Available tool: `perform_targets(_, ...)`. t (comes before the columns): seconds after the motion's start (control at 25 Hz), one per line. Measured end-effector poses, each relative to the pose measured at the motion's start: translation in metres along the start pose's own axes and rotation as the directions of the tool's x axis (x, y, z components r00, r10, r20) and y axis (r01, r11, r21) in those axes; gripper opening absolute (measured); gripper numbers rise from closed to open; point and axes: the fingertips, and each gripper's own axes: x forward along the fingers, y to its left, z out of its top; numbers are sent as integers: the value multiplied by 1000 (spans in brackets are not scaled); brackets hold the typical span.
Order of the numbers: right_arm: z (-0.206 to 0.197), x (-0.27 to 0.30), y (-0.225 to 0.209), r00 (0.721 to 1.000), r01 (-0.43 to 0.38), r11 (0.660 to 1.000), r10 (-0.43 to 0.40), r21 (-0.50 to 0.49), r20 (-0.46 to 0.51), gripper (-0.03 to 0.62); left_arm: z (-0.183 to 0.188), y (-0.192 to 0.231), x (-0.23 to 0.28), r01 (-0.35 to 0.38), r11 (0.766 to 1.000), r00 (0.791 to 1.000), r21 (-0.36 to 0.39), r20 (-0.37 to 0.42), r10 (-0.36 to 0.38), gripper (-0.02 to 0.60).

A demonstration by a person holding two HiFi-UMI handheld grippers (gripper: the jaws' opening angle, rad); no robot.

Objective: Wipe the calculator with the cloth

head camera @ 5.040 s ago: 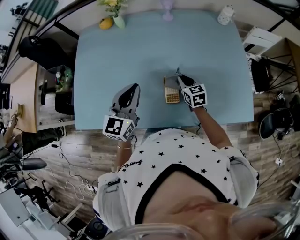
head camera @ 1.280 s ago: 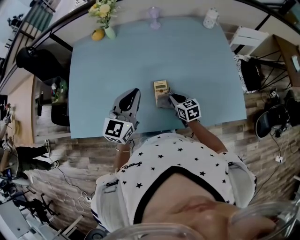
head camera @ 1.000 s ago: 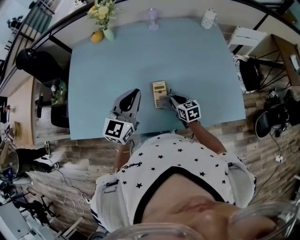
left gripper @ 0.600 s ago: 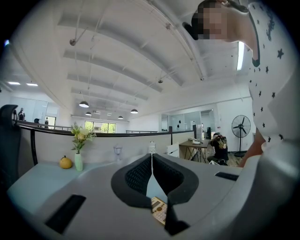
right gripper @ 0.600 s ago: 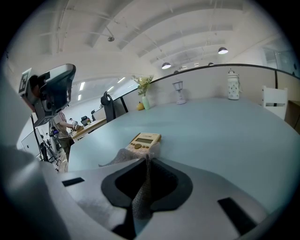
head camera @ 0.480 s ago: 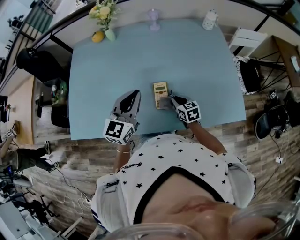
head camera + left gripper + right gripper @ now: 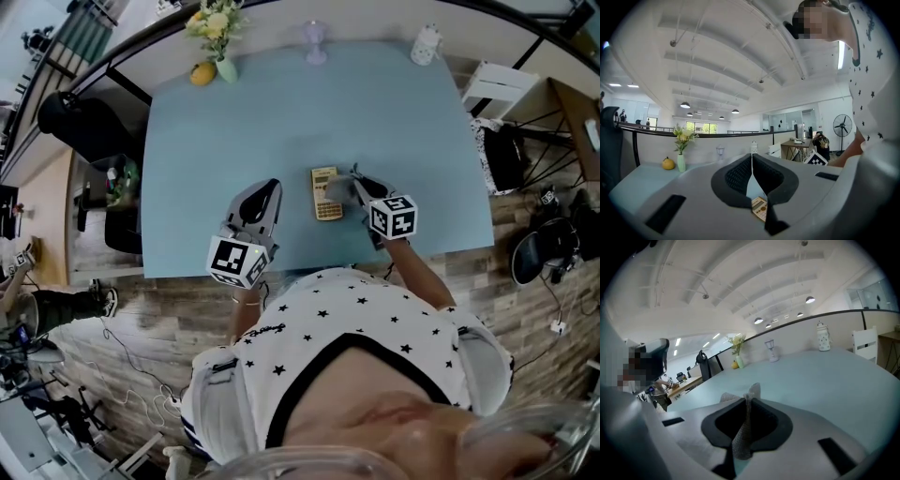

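One cloth in right gripper

The tabletop lies open across its middle and sides. Along the far edge stand a vase, a yellow fruit, a glass and a white jar. Near the front, the calculator fills the gap between the left claw and the right claw, whose pinched cloth crowds its right edge.

The cloth looks woven, the table matt and smooth
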Motion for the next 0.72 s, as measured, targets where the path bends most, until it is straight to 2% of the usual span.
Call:
perform_targets(0.36, 60, -26, 10, 987, -29, 1000, 30, -7, 159, 34, -1, 3, 3, -5, 1000, 1000, 3, -5, 5, 31)
perform_targets(0.52, 88, -36, 21, 970, -51, 999, 53, -15, 238, 34, 0, -1, 7, 6, 1000, 1000, 6, -4, -6, 31)
perform_targets(0.72, 118, -52, 41, 944, -67, 994, 91, -85, 316, 34, 2, -2, 9, 8, 1000, 1000, 7, 0, -8, 31)
